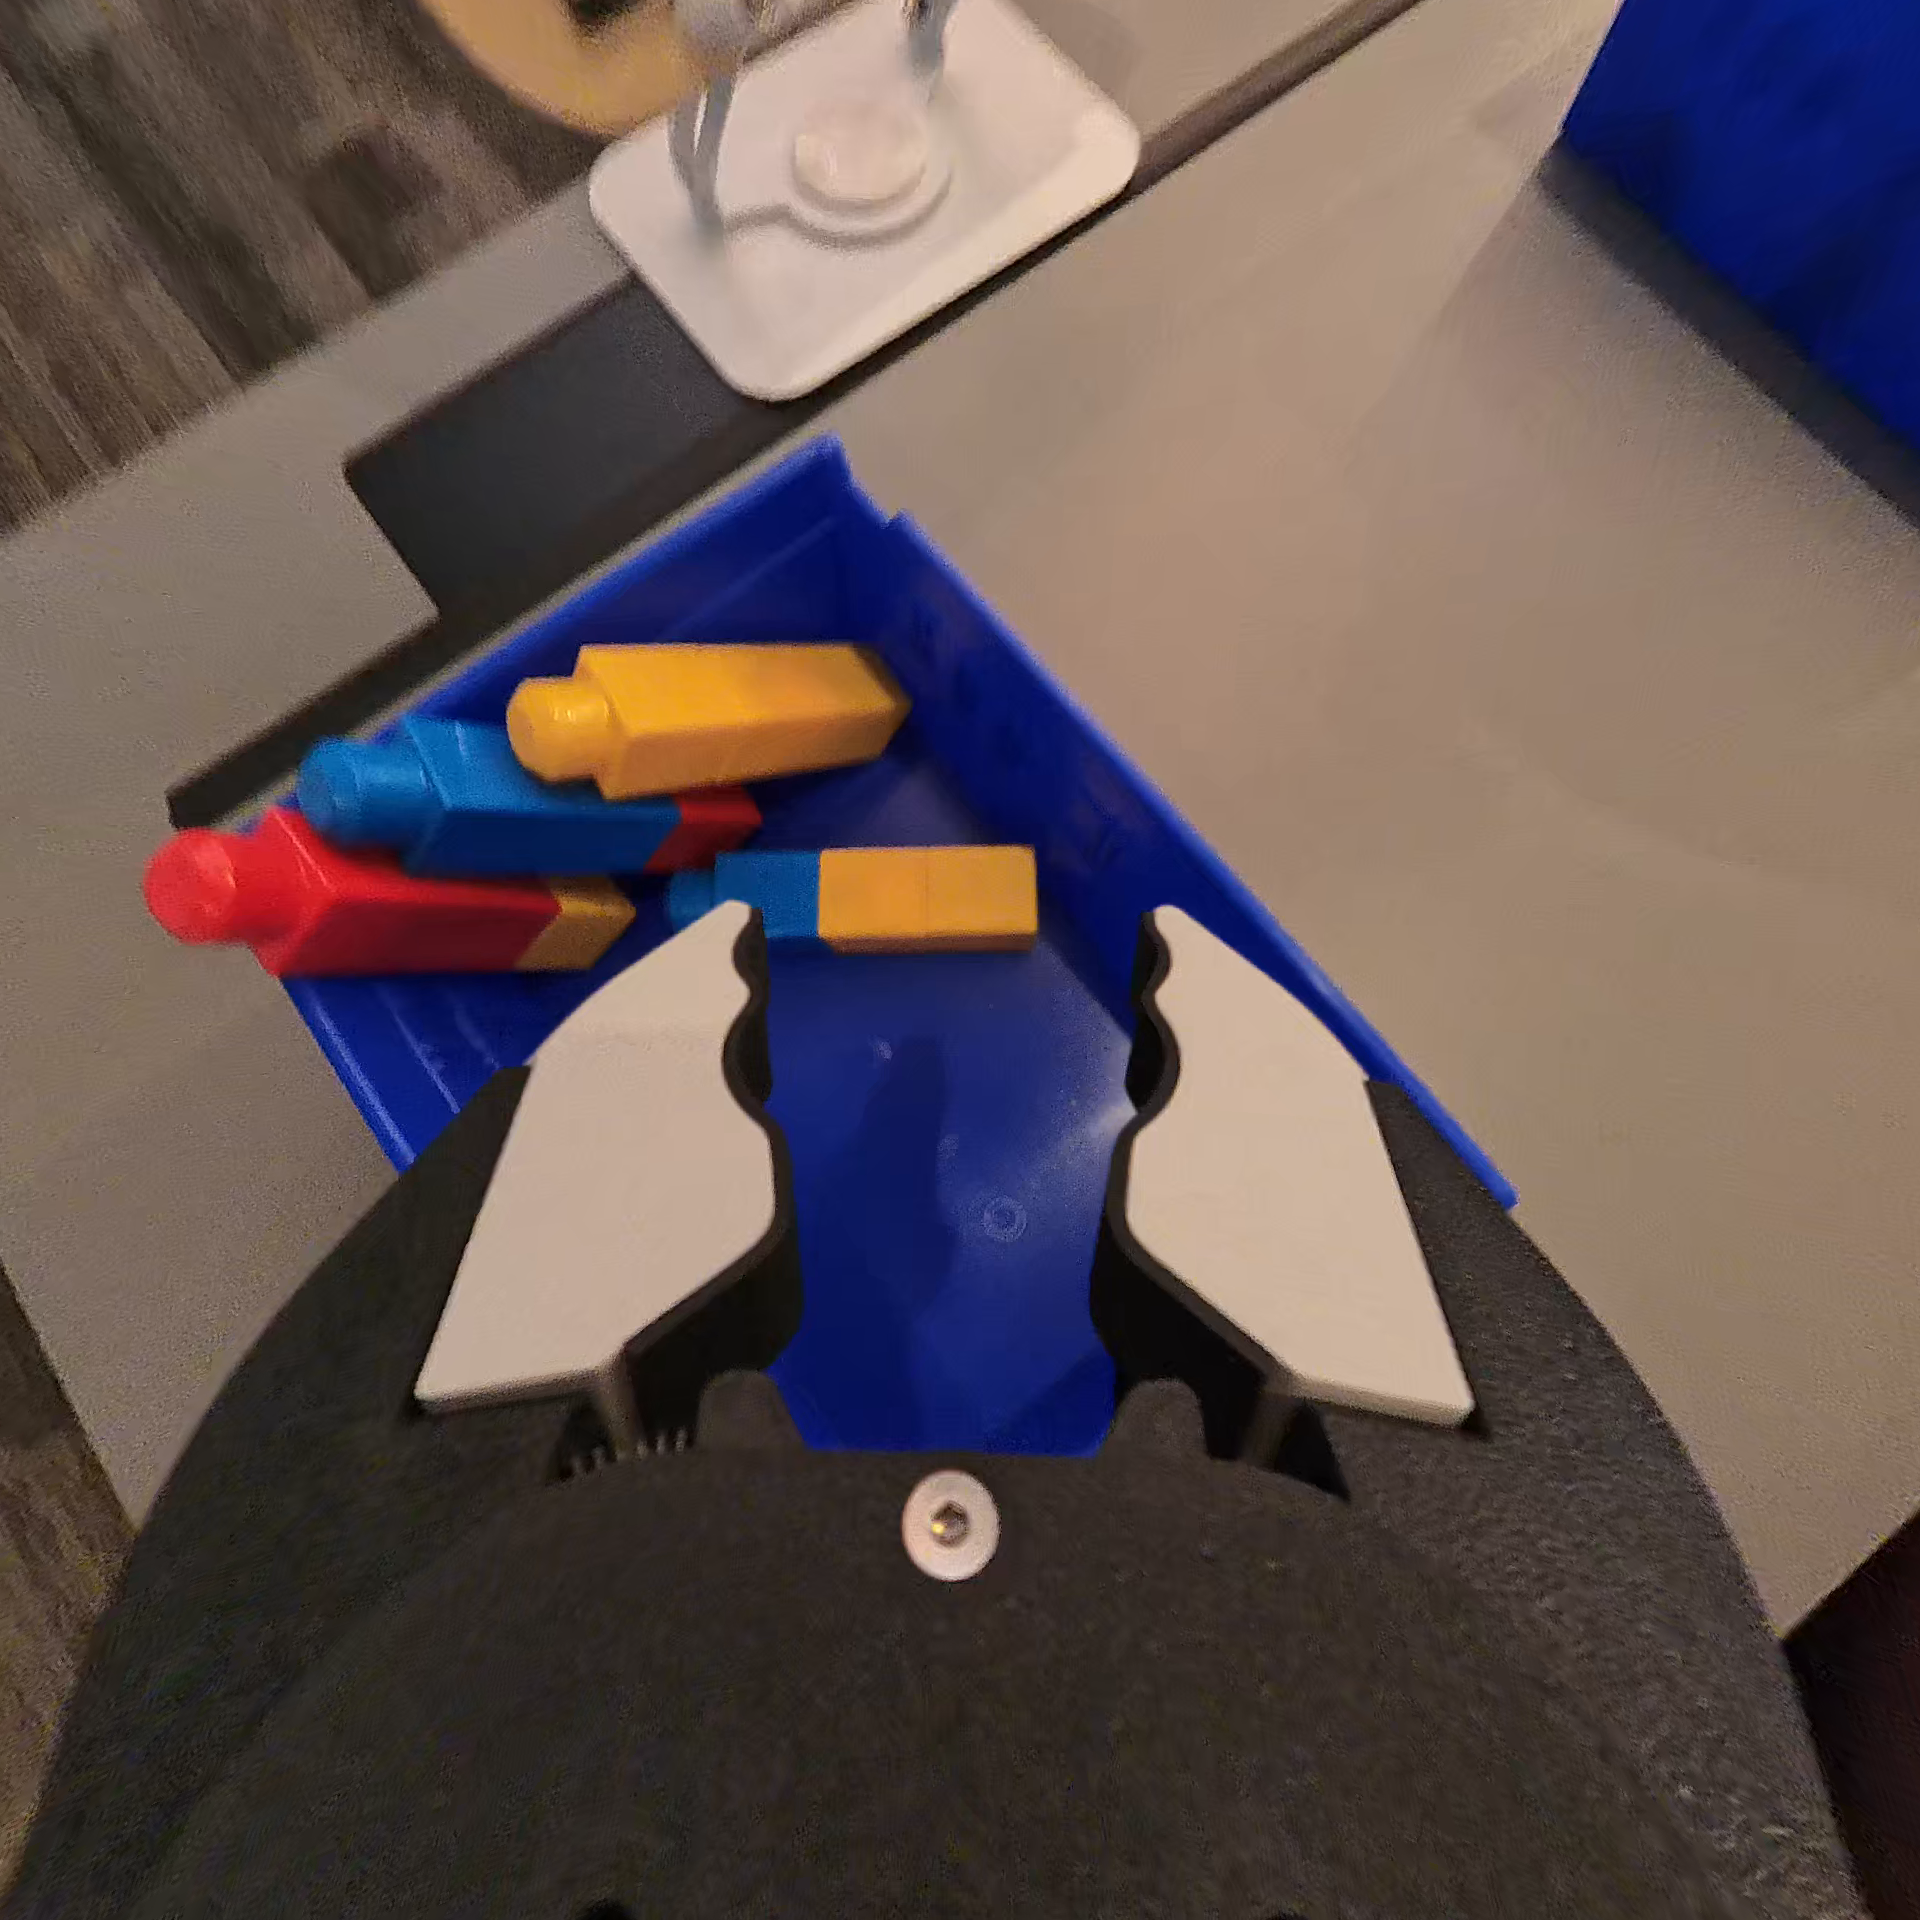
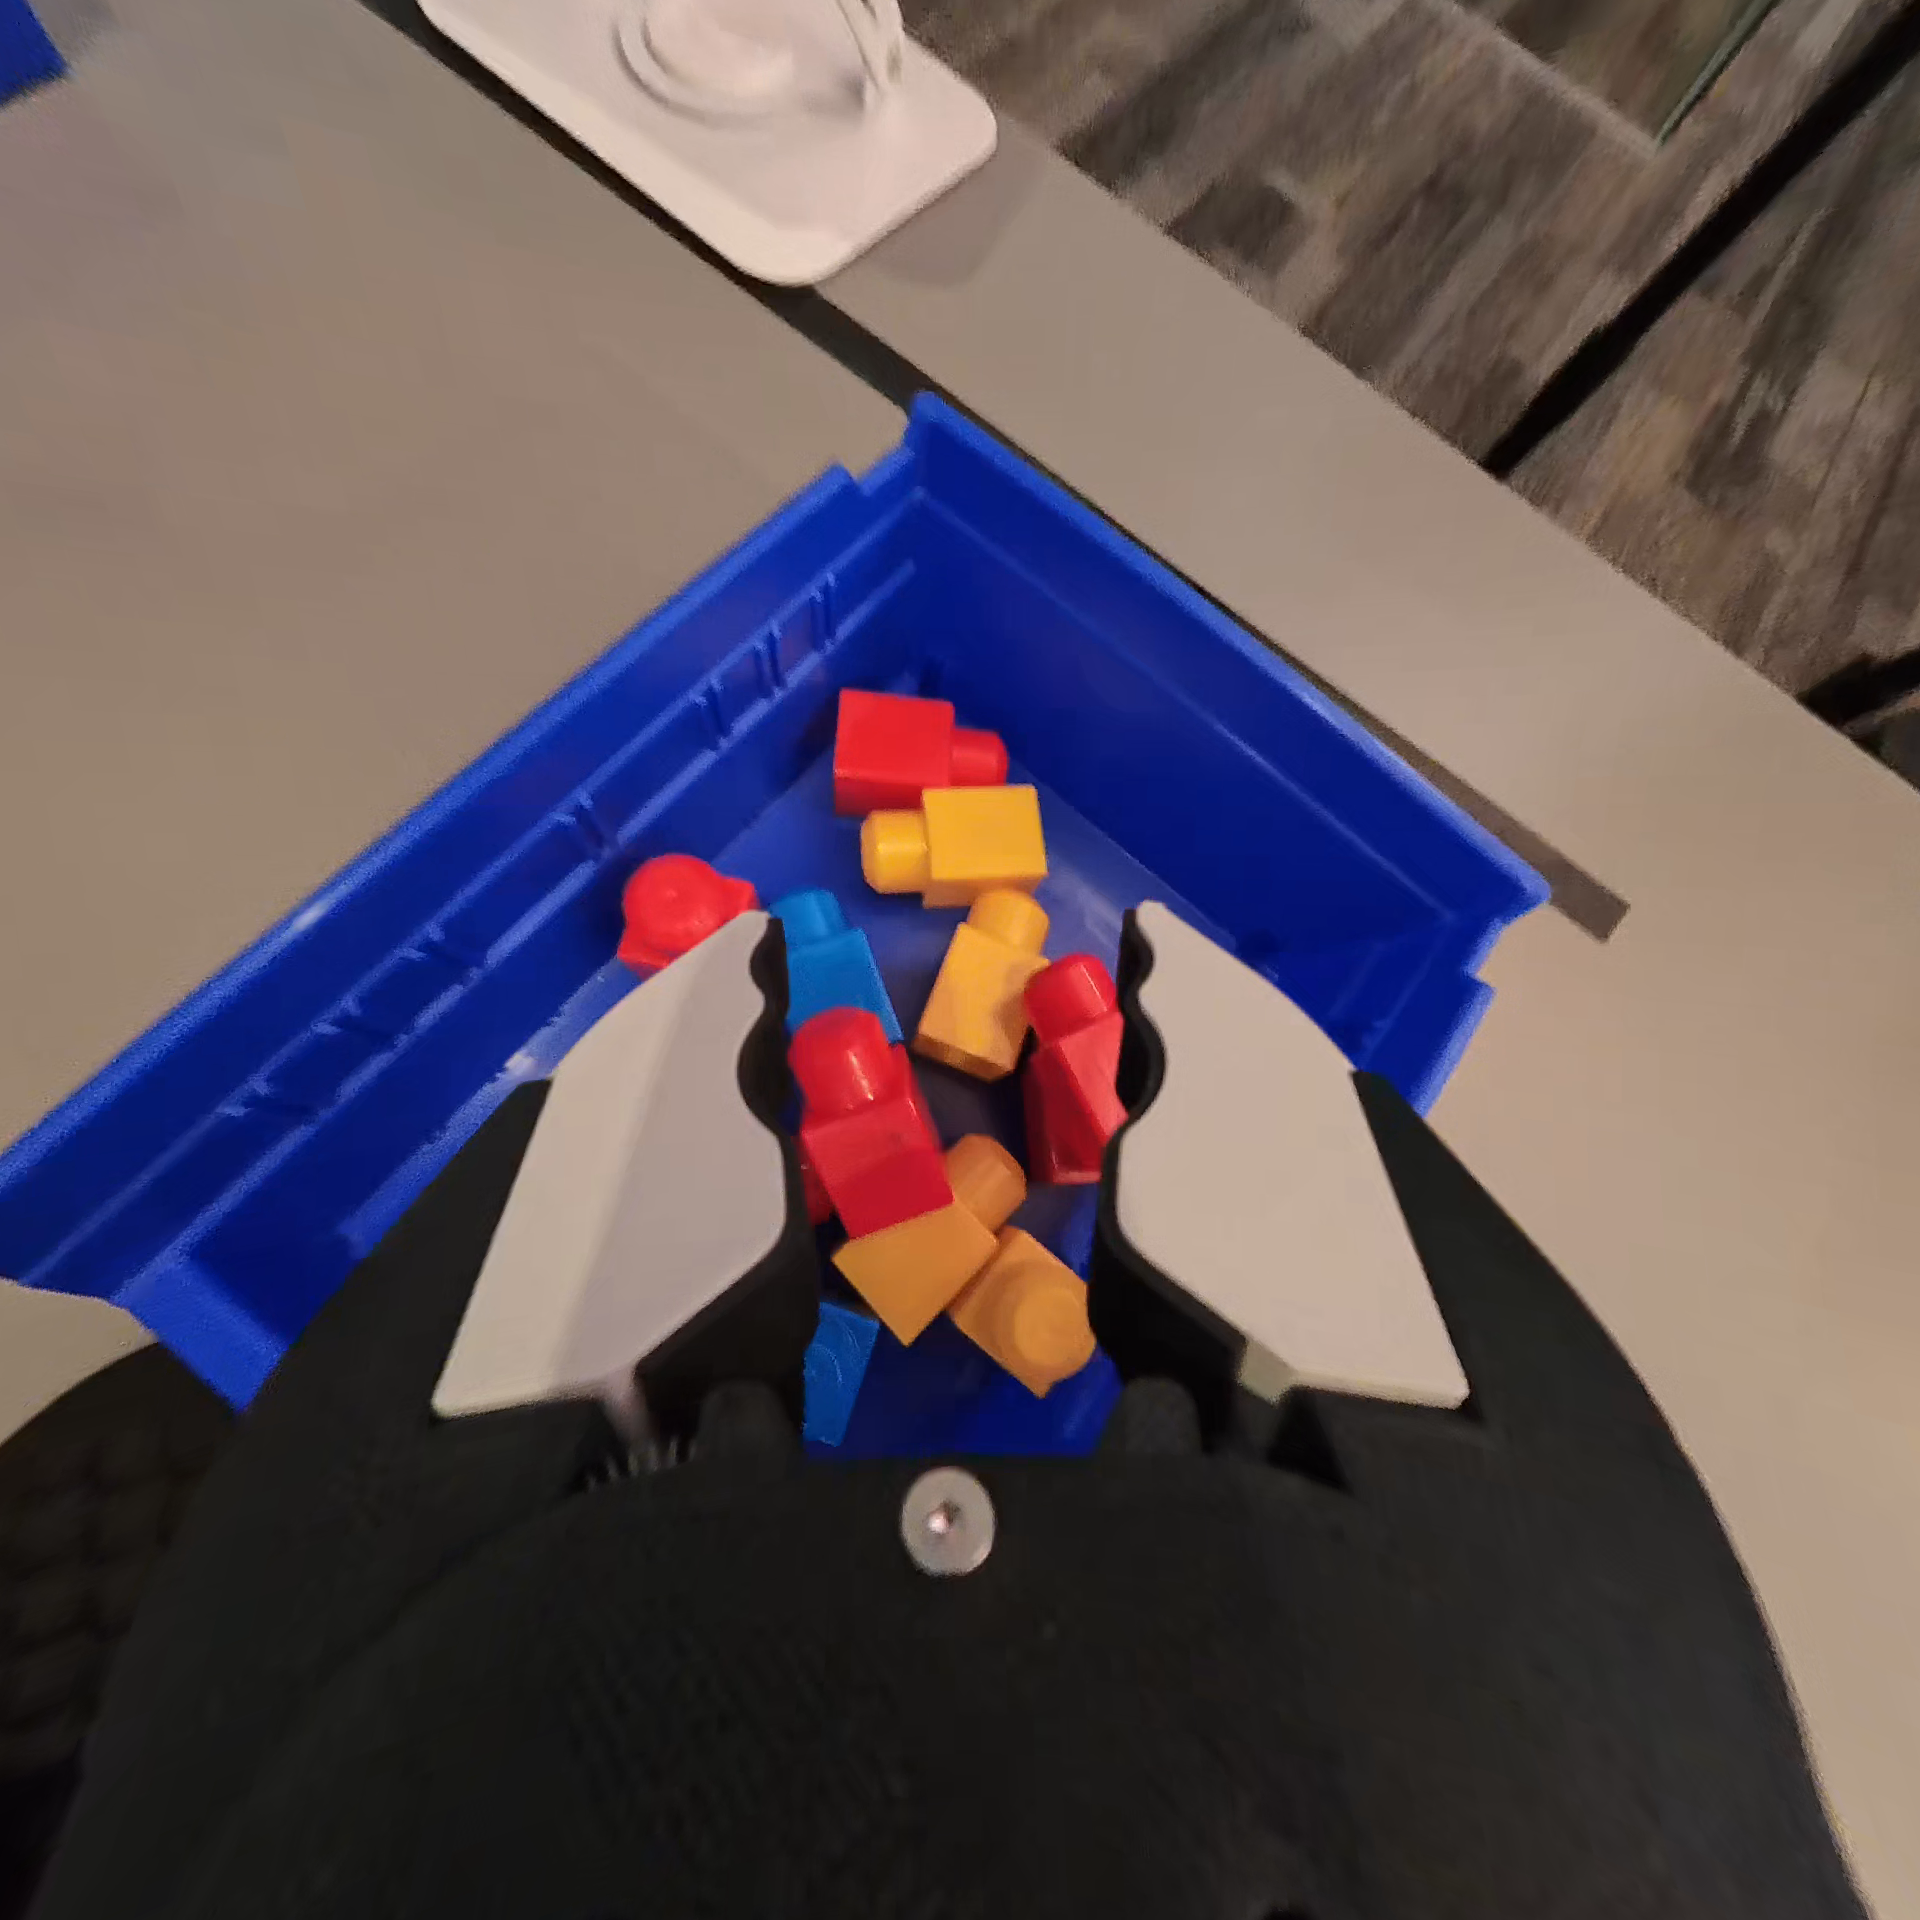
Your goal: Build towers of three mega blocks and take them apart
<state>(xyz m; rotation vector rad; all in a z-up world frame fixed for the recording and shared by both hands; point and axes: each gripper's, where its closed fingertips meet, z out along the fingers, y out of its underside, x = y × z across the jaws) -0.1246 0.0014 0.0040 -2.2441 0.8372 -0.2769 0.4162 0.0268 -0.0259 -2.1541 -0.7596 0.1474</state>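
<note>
Four finished three-block towers (image 1: 707, 717) lie on their sides in one blue bin (image 1: 1039, 707) on the grey worktop (image 1: 1351, 520), while loose red, yellow and blue single-stud blocks (image 2: 982, 842) fill a second blue bin (image 2: 1195, 665). Both the left tool (image 1: 951, 925) and the right tool (image 2: 945, 925) hover wide open, gripping nothing. Being likely light, rigid, smooth plastic, a block should be pinched across its flat sides, not its round stud.
</note>
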